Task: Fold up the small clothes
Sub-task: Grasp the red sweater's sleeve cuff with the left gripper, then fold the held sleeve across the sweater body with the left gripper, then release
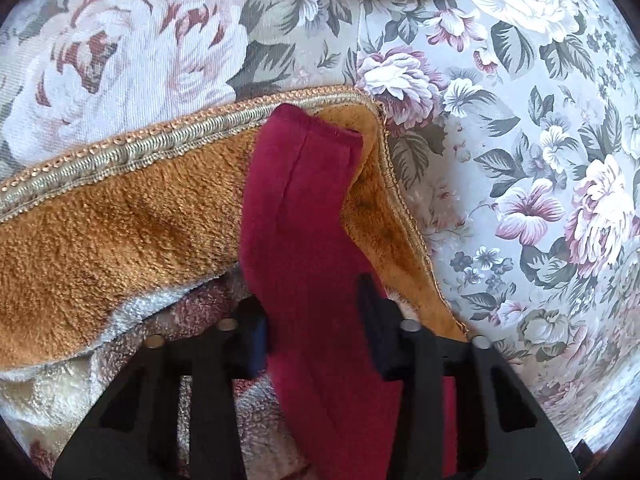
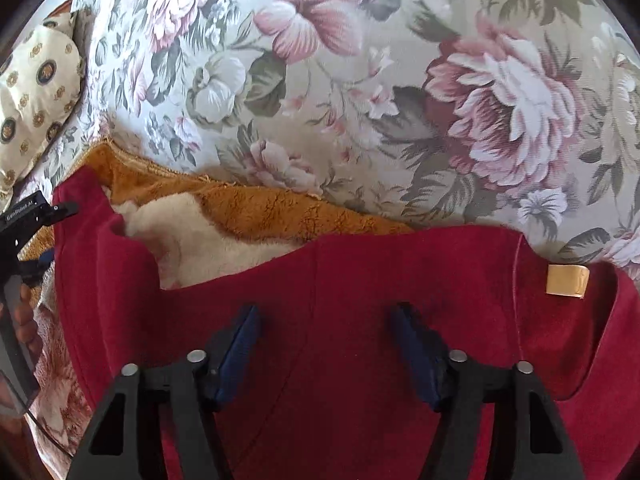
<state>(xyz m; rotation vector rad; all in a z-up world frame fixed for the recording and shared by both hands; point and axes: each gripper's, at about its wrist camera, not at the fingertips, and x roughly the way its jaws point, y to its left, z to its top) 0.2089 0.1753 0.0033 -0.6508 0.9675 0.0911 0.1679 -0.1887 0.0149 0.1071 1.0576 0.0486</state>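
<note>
Between the dark blue pads of the left claw point(image 1: 316, 320), nearest its camera, a bunched fold of the dark red fleece garment point(image 1: 296, 208) rises and hangs forward; the jaws stand narrow and the pads appear to press the cloth, so this claw holds the garment's edge. Nearest the right wrist camera, the right claw point(image 2: 324, 336) stands moderately wide, pads apart, over a flat spread of the same garment point(image 2: 360, 280); the cloth lies under the gap, and no pad is seen pinching it, so this side is judged not yet gripped. The step in hand appears to be taking hold of two points along one edge before a fold; the next move calls for the right claw to close on the cloth beneath it, then for both to carry the edge across together, keeping it taut enough not to sag. Beyond the garment lies an ochre plush blanket point(image 1: 120, 232) with a braided trim point(image 1: 180, 140), spread on a floral bedspread point(image 1: 520, 160) that fills the far field. The left view alone shows the pinched fold and the trim. The right view alone shows the garment's breadth, a tan label point(image 2: 566, 278) sewn near its far right edge, the cream face of the blanket point(image 2: 200, 236), a patterned cushion point(image 2: 36, 92) at far left, and the left claw seen from outside at the garment's left corner.
</note>
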